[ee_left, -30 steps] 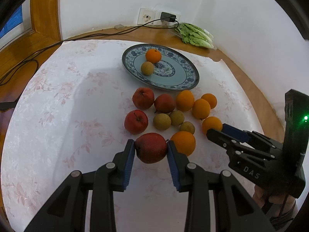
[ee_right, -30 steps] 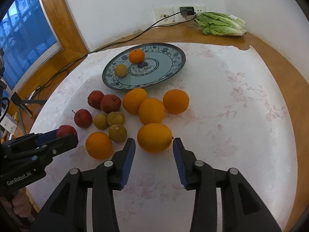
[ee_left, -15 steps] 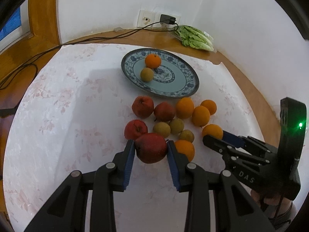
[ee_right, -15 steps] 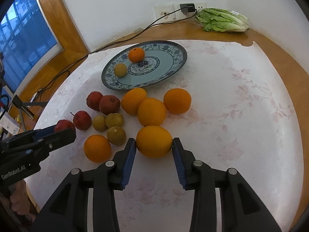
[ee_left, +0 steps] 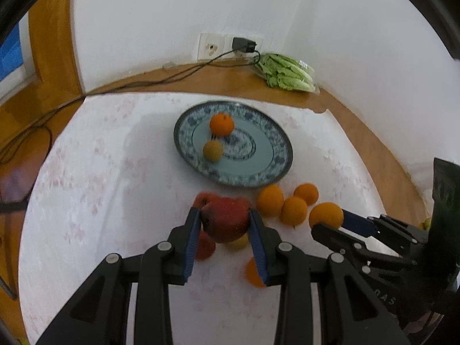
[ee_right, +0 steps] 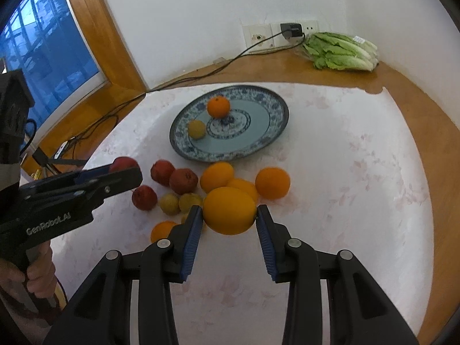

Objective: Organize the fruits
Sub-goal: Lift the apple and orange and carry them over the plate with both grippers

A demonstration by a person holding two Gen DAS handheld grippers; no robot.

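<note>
My left gripper (ee_left: 224, 220) is shut on a red apple (ee_left: 225, 218), held clear above the white cloth. A large orange (ee_right: 229, 210) sits between the blue pads of my right gripper (ee_right: 228, 214), which is shut on it and lifted off the table. From the left wrist view the right gripper (ee_left: 330, 220) shows at the right with that orange (ee_left: 326, 214). The blue patterned plate (ee_right: 270, 141) beyond the fruit pile holds a small orange (ee_right: 218, 106) and a yellow-green fruit (ee_right: 196, 128). Red apples (ee_right: 184, 180), oranges (ee_right: 272, 182) and small yellow-green fruits (ee_right: 169, 203) lie loose in front of the plate.
A bag of lettuce (ee_right: 342, 51) lies at the back right on the wooden ledge. A charger (ee_right: 291, 30) sits in the wall socket, its cable (ee_right: 184, 79) trailing left along the ledge. A wooden window frame (ee_right: 95, 28) stands at the left. A hand (ee_right: 34, 276) grips the left tool.
Both grippers have risen with their fruit. The right gripper's pads closed onto the large orange and lifted it; the left carried the red apple up and toward the plate.
</note>
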